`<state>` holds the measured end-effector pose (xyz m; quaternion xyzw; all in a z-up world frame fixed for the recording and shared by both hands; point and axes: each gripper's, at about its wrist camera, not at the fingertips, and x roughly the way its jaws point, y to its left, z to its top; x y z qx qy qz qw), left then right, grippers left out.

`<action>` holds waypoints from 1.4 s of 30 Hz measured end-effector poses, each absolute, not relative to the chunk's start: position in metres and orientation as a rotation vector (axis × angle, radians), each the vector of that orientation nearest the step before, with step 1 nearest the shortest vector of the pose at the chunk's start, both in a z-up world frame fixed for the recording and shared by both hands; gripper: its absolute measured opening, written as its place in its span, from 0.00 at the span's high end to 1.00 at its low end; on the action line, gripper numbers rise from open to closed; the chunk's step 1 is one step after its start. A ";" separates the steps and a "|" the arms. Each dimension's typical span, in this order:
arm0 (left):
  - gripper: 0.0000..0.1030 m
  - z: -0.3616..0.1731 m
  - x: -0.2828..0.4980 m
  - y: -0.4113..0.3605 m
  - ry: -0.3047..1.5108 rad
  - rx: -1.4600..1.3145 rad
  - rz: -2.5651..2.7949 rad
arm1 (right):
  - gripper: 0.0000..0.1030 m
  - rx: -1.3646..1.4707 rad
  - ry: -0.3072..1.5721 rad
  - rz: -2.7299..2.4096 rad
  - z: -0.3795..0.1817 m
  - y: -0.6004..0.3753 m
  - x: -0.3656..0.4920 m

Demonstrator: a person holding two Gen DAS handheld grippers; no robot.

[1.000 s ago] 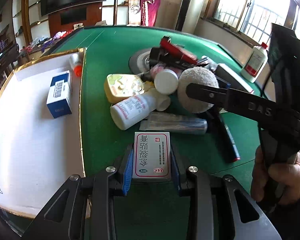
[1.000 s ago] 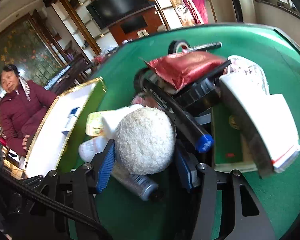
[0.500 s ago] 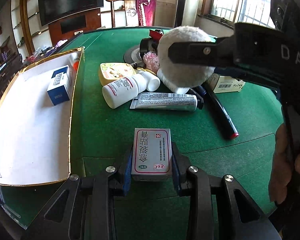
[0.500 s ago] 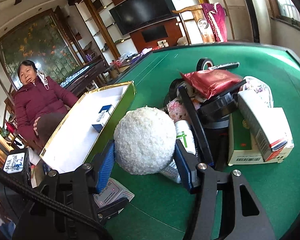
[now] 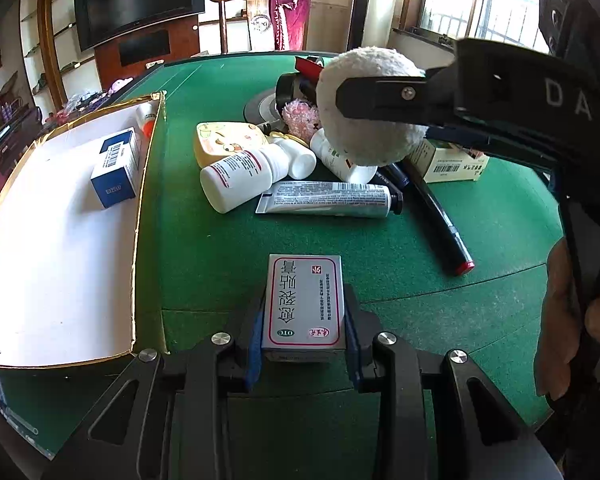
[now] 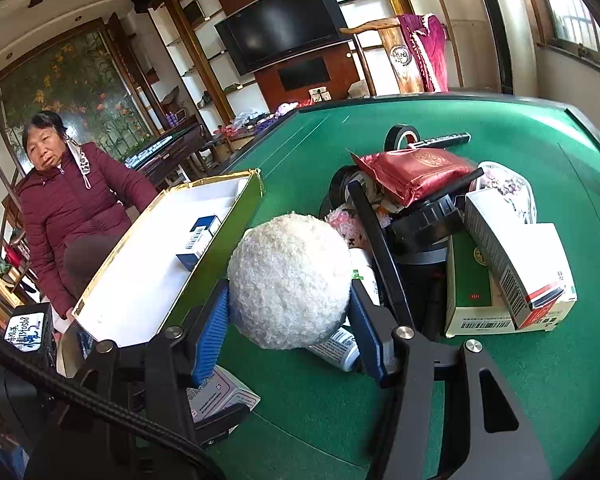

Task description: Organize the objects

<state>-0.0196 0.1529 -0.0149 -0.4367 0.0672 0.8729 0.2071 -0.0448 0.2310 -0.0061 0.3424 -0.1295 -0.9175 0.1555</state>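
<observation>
Green table point(image 5: 204, 240): left jaws pinching medicine box point(image 5: 304, 304), right-view-only jaws clamping fluffy ball point(image 6: 290, 282).

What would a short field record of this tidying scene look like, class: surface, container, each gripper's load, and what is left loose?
surface: green table
container: open white-lined box at the table's left edge, holding a blue carton
left gripper: shut on a medicine box, above the felt
right gripper: shut on a white fluffy ball, clear of the pile
loose pile: white bottle, tube, marker, red pouch
</observation>
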 end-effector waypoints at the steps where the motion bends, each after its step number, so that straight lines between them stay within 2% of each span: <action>1: 0.72 -0.015 -0.019 0.153 0.191 -1.216 2.432 | 0.45 0.984 -0.375 -2.625 -0.007 0.231 -0.045; 42: 0.72 -0.018 -0.020 0.153 0.186 -1.227 2.409 | 0.45 1.023 -0.410 -2.628 -0.013 0.236 -0.051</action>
